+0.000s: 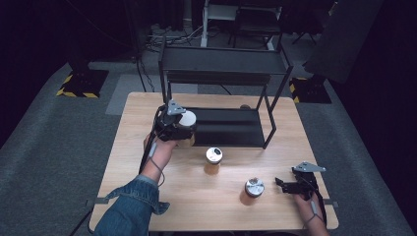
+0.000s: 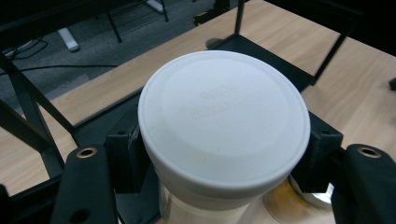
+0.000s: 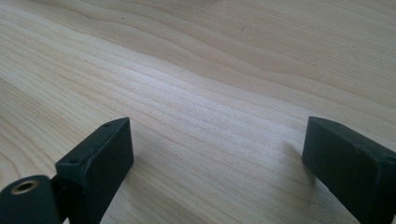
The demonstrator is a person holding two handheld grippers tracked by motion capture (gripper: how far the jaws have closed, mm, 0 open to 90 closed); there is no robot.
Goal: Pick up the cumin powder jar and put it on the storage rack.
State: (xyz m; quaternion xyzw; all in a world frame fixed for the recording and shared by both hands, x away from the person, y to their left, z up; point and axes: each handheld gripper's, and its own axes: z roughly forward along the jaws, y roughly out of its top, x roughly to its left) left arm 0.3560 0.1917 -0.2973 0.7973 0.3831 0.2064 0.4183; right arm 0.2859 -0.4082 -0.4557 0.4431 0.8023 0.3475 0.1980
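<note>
Dark floor, cables and black stands surround the wooden table in the high view. A black two-tier rack takes the upper centre of the frame, leaving bare wood along the lower edge. Left of centre, the left gripper clamps a white-lidded jar at the rack's left front corner; the jar stands upright, long axis vertical. Two more jars, one gold-lidded and one silver-lidded, stand well apart below the rack. At lower right the right gripper rests just beside the silver-lidded one, jaws spread.

Left gripper view: white-lidded jar mid-frame, lid facing the lens, pads pressed on both sides; rack shelf behind.

Right gripper view: bare wood grain between wide-apart jaws, nothing held.
</note>
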